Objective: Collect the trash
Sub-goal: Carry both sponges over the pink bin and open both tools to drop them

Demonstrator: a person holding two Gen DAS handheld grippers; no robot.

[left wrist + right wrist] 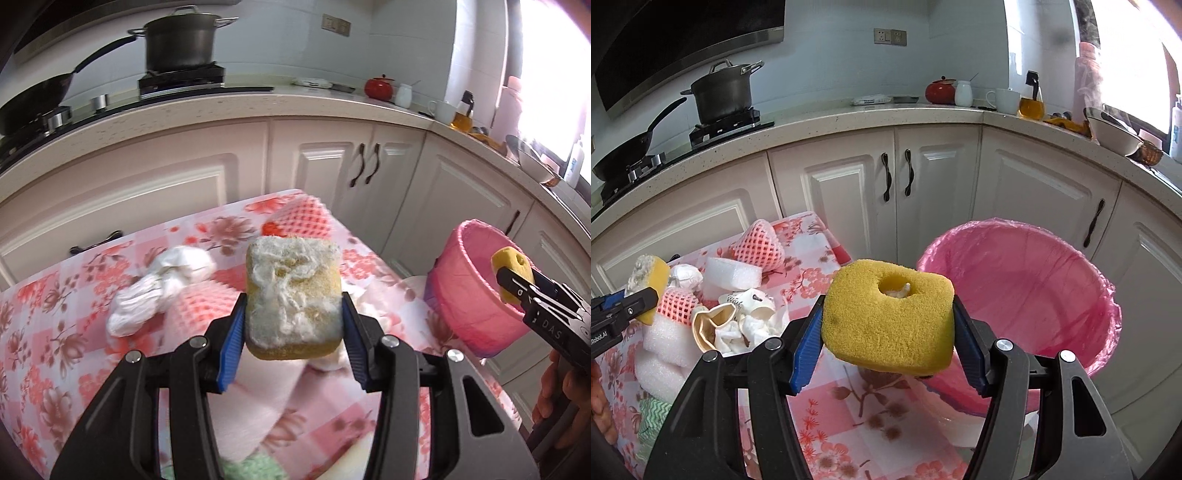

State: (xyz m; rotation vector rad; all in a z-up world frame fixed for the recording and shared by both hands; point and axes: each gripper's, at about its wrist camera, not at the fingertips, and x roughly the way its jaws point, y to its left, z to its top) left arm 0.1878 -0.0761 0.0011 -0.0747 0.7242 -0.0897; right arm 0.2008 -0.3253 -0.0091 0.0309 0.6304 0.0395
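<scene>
Kitchen cabinets back a floral-clothed table strewn with trash — foam blocks, crumpled paper. Left gripper clamps a frayed scouring sponge; right gripper clamps a yellow sponge with a hole, apparently just short of the pink-lined bin.

light: bright daylight | glare: window blown out | edges: fisheye bend, dark corners | blur: tablecloth smeared
</scene>
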